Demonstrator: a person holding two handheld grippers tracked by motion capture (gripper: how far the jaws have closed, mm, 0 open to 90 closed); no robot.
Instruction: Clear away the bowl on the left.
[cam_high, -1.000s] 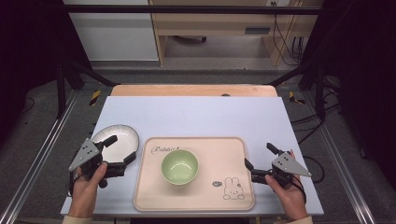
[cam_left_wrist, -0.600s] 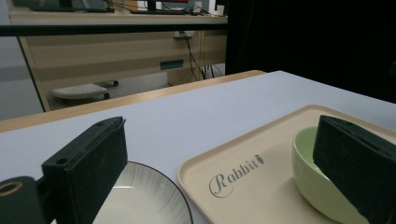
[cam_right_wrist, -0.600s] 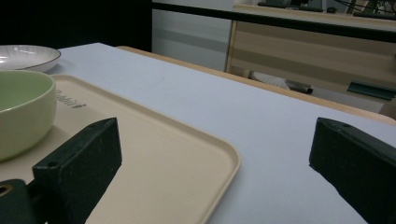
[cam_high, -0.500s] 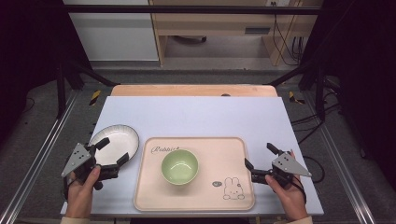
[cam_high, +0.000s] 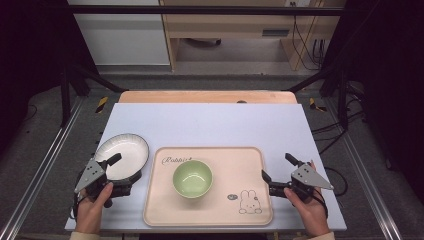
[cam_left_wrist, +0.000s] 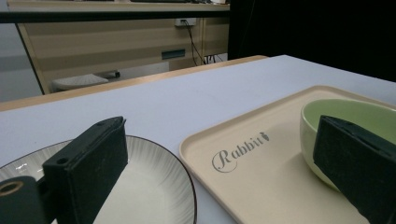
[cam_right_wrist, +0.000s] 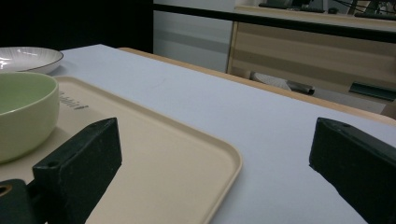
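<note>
Pale bench (cam_high: 210, 125), both tools released; left tool (cam_high: 119, 172) should straddle the plate (cam_high: 125, 150) rim squarely, right tool (cam_high: 280, 172) idle by the tray (cam_high: 250, 165).

Grippers: left gripper (cam_high: 122, 169) and right gripper (cam_high: 277, 169), black with blocky jaws.
Top plates: grey, three-cornered, with dark screws.
Sleeves: pale cuffs.

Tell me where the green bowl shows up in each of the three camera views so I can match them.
High view: the green bowl sits mid-tray, below centre of the picture.
Left gripper view: at the right edge, partly behind the gripper's own black jaw.
Right gripper view: at the left edge.
Shared landmark: the beige tray under the bowl, its lettering by the bowl.
</note>
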